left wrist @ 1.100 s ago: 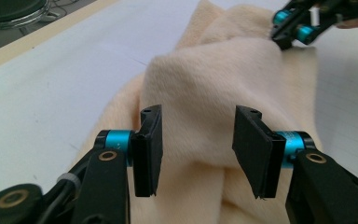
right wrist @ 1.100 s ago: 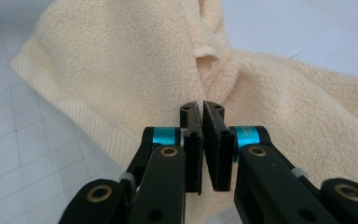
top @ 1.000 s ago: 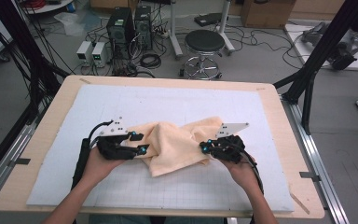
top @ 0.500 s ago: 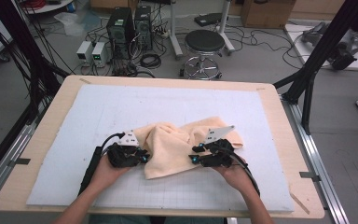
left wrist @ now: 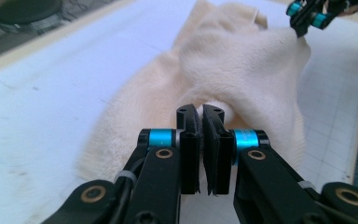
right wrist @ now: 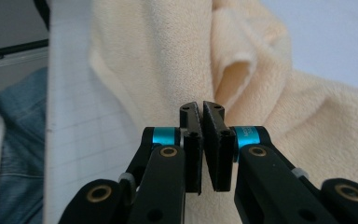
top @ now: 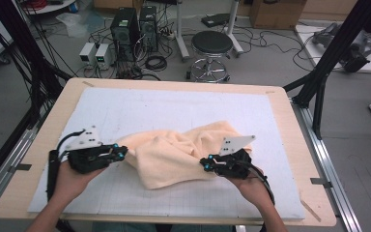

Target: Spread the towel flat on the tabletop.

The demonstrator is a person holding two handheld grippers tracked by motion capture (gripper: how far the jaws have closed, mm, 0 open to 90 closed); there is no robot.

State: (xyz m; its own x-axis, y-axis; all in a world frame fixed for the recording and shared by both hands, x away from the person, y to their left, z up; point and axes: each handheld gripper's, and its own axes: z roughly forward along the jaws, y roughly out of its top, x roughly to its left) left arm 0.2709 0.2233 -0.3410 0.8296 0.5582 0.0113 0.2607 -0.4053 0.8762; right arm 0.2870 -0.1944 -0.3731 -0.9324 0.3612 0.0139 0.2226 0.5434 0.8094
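high view: the left gripper (top: 118,153) and right gripper (top: 206,164) each grip an edge of the crumpled cream towel (top: 174,152) mid-table (top: 174,84), likely spreading it; next, pull apart evenly. left gripper view: jaws have just closed, pinching soft fleecy cloth. right gripper view: jaws pressed together on a fold.
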